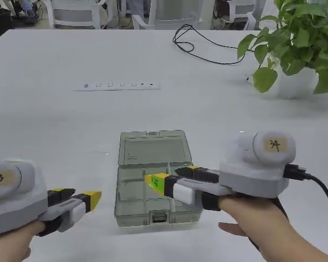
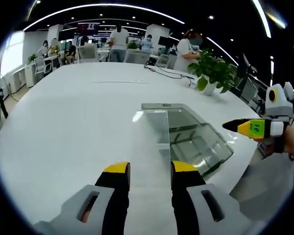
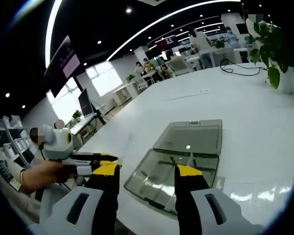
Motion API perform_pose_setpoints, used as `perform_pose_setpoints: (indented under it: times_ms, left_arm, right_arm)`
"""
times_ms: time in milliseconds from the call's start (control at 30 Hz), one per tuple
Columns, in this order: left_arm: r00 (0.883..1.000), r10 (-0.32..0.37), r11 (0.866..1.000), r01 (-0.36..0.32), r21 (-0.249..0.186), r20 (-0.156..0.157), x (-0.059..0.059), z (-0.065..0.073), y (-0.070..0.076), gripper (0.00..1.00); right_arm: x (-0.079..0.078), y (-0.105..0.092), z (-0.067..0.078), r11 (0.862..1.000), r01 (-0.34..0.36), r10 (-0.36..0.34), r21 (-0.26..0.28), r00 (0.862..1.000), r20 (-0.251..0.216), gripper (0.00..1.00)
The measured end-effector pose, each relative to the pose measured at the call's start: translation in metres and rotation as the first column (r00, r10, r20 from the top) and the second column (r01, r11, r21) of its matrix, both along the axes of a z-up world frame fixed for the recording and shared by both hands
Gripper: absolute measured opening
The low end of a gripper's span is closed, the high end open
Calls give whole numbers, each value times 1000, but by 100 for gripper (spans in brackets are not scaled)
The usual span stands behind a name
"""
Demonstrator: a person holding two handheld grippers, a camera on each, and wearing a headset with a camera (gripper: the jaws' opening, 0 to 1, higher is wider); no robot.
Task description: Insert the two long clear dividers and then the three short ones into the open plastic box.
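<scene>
In the head view the open box (image 1: 153, 199) sits on the white tabletop (image 1: 54, 120) at 6 o'clock of the picture. Its lid (image 1: 152, 147) is folded back toward 12, so the inside can be reached from above. The right gripper (image 1: 172, 176) hovers over the box from 3 o'clock, jaws apart and empty, probably ready to steady it or guide a piece. The left gripper (image 1: 79, 195) is at 8 o'clock, near the box and aimed at it. A plant (image 1: 295, 43) stands well apart at 2 o'clock. In the left gripper view a faint clear strip, seemingly a long divider (image 2: 149, 142), spans the gap between the jaws, which appear closed on its side edges. Its long axis runs from 6 to 12, straight out along the gripper, with the free end pointing at the lid. Held so, it can likely be swung lengthwise over the box. In the right gripper view the jaws stand wide with nothing between them and the box lies ahead at 12. Faint clear pieces (image 3: 255, 188), perhaps more dividers, lie flat on the tabletop at 4 o'clock.
</scene>
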State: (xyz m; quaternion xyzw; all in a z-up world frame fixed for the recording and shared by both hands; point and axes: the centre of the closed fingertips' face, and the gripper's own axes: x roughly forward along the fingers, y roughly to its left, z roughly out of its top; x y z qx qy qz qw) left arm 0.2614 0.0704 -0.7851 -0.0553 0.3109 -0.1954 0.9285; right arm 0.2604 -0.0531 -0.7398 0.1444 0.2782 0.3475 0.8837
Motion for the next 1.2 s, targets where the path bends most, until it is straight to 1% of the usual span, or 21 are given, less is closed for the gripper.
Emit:
perform_pose_setpoints:
  times_ms: [33, 133, 167, 200, 233, 333, 367, 400, 433, 533, 633, 667, 733, 800, 900, 1100, 1200]
  left_arm:
    - [1000, -1, 1000, 1, -6, 10, 0, 1, -1, 31]
    - [998, -17, 999, 18, -26, 64, 0, 8, -8, 31]
    - [996, -13, 999, 16, -38, 86, 1, 12, -9, 31]
    - [995, -14, 998, 19, -53, 97, 0, 14, -12, 31]
    - [995, -15, 998, 22, -65, 96, -1, 15, -14, 31]
    - [995, -25, 998, 31, -55, 101, -2, 15, -18, 31]
    - [994, -32, 998, 38, -53, 105, -2, 16, -19, 31]
    - [994, -34, 998, 40, -56, 107, -2, 17, -20, 31]
    - [993, -35, 997, 43, -68, 114, -3, 19, -22, 31]
    - [993, -33, 994, 45, -103, 115, -5, 22, -27, 31]
    - [992, -36, 991, 51, -124, 122, -9, 26, -32, 31]
    - [991, -35, 989, 53, -136, 131, -8, 29, -33, 30]
    - [991, -35, 986, 56, -158, 133, -10, 33, -35, 30]
    - [991, -33, 984, 55, -169, 133, -10, 34, -37, 30]
    - [990, -40, 983, 63, -169, 137, -12, 37, -40, 30]
    - [988, -60, 977, 87, -193, 143, -15, 41, -47, 30]
    - [988, -65, 975, 93, -202, 139, -16, 43, -51, 30]
  right_arm:
    - [0, 3, 0, 1000, 0, 0, 6, 1000, 0, 44]
    - [1, 13, 1, 999, 7, -7, 43, 1000, -13, 41]
    - [1, 15, 1, 999, 7, -6, 51, 1000, -15, 40]
    - [2, 19, 2, 998, 10, -9, 63, 1000, -17, 39]
    - [2, 23, 3, 997, 13, -12, 80, 1000, -24, 38]
    - [3, 30, 5, 995, 19, -17, 94, 1000, -15, 37]
    - [4, 33, 6, 994, 17, -16, 107, 1000, -14, 36]
    - [4, 36, 7, 993, 18, -16, 113, 1000, -17, 35]
    - [4, 39, 7, 993, 17, -15, 115, 1000, -18, 34]
    - [5, 44, 6, 992, 20, -17, 128, 1000, -23, 33]
    - [4, 49, 5, 990, 20, -16, 140, 999, -33, 31]
    - [4, 51, 4, 989, 19, -14, 146, 999, -36, 31]
    - [4, 53, 4, 987, 23, -16, 159, 999, -45, 29]
    - [4, 55, 5, 985, 26, -18, 170, 999, -47, 27]
    - [5, 57, 6, 984, 28, -20, 176, 999, -47, 24]
    - [5, 58, 6, 979, 40, -28, 199, 998, -65, 19]
    - [5, 59, 6, 977, 45, -31, 208, 997, -68, 16]
